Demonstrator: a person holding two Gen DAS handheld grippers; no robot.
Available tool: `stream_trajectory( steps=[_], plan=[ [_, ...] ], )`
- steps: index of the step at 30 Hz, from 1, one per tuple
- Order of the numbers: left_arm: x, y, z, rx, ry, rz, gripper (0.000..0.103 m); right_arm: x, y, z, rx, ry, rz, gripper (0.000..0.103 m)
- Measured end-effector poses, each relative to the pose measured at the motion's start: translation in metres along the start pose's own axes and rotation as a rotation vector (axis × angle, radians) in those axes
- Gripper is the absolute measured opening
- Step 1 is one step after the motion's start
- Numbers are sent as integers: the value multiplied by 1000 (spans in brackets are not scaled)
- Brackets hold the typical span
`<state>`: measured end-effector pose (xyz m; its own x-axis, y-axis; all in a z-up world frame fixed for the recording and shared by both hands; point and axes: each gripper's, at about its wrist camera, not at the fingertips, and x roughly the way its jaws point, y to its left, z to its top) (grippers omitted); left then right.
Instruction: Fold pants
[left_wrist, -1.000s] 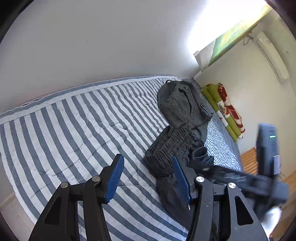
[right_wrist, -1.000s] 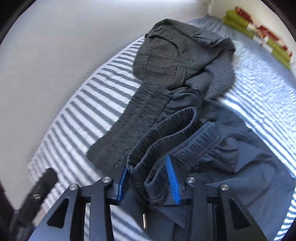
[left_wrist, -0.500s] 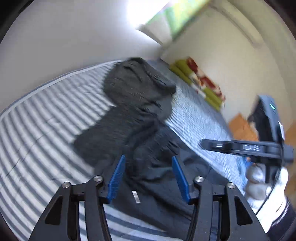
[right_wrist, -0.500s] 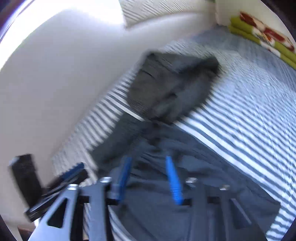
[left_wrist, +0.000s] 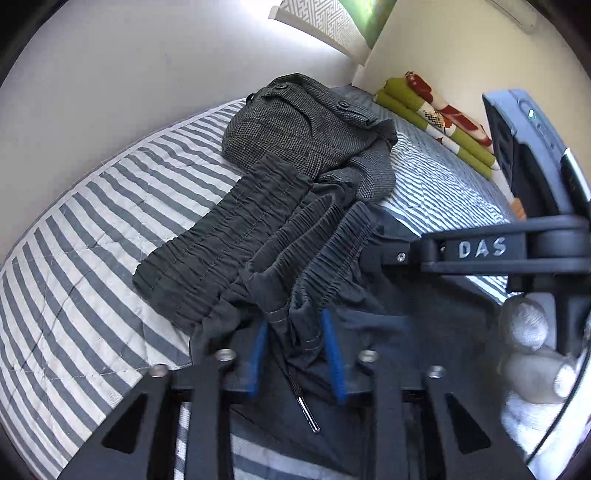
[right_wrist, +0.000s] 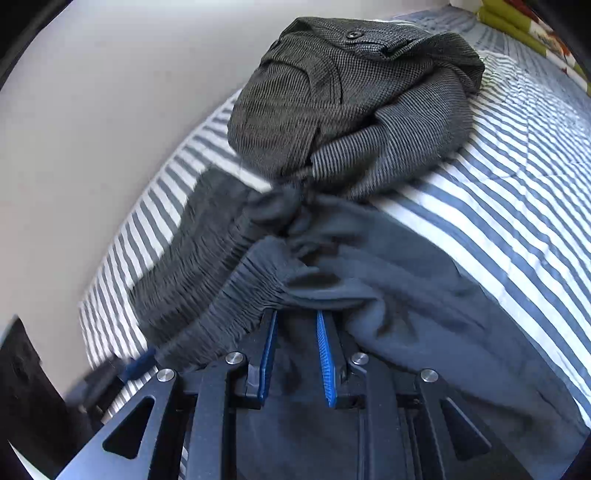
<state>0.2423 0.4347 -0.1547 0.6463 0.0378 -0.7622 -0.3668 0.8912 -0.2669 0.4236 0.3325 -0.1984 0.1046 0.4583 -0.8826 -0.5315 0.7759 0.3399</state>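
While the dark pants (left_wrist: 280, 258) lie bunched mid-bed, both waistband ends are gripped.
Left gripper (left_wrist: 295, 332), its jaws just narrowed, is clamped on gathered waistband; right gripper (right_wrist: 295, 332) is pinched on fabric beside checked trousers (right_wrist: 343, 96) near the bed's (left_wrist: 92, 229) wall edge.

pants (right_wrist: 424, 295) legs cut off, drawstring (left_wrist: 301, 391) half-hidden

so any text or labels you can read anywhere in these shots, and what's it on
"DAS" in raised pale letters, on the black arm of the right tongs, seen from the left wrist view.
Nothing else is readable: the red and green bedding by the wall bears a printed pattern, no legible words.
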Motion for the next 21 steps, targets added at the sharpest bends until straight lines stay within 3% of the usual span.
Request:
stream_trajectory(
  steps=[2, 7, 10, 12, 14, 21],
  plan=[
    [-2, -5, -1, 29, -23, 15, 15, -6, -2, -2, -10, -7, 7, 20],
    [-26, -8, 3, 20, -110, -30, 12, -27, -19, -9, 17, -56, 13, 20],
    [-28, -6, 5, 7, -135, 10, 12, -27, -20, -8, 10, -68, 22, 20],
    [-24, -5, 4, 9, -110, 20, 18, -17, -13, -6, -7, -54, 1, 20],
    [-15, -3, 4, 11, -49, 52, 36, -3, -7, -2, -6, -38, -16, 20],
    [-25, 3, 7, 14, -103, 74, 36, -8, -11, -3, 15, -56, 54, 20]
  ],
)
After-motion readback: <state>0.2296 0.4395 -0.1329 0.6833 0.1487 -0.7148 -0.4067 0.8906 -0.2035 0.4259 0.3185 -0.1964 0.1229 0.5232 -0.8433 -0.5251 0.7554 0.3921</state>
